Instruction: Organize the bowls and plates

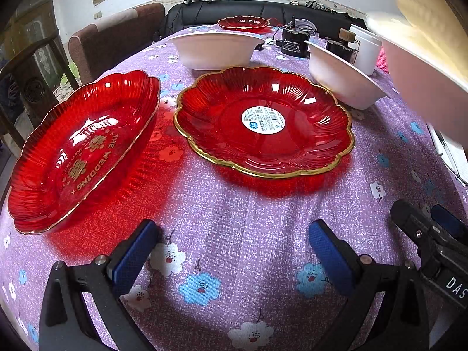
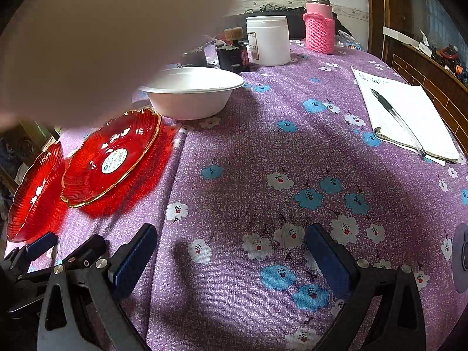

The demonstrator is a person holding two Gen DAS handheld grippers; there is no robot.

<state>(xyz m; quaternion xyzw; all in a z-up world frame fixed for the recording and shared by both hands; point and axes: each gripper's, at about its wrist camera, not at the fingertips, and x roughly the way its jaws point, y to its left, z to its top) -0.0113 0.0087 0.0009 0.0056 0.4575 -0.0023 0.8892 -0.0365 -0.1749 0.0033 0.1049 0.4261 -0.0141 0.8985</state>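
Observation:
Two red glass plates lie on the purple flowered tablecloth: one with gold lettering (image 1: 79, 149) at the left, one with a white sticker (image 1: 263, 120) in the middle. A third red plate (image 1: 242, 23) sits far back. Two white bowls (image 1: 215, 49) (image 1: 345, 79) stand behind the sticker plate. My left gripper (image 1: 234, 254) is open and empty above the cloth, in front of the plates. My right gripper (image 2: 231, 251) is open and empty; the sticker plate (image 2: 112, 158) and one white bowl (image 2: 190, 90) lie to its left front. A large pale blurred thing (image 2: 102, 38) hides the upper left.
A white jar (image 2: 267, 41), a dark bottle (image 2: 234, 52) and a pink knit-sleeved flask (image 2: 318, 26) stand at the back. A notebook with a pen (image 2: 403, 117) lies at the right edge. Chairs (image 1: 117, 41) stand beyond the table's left side.

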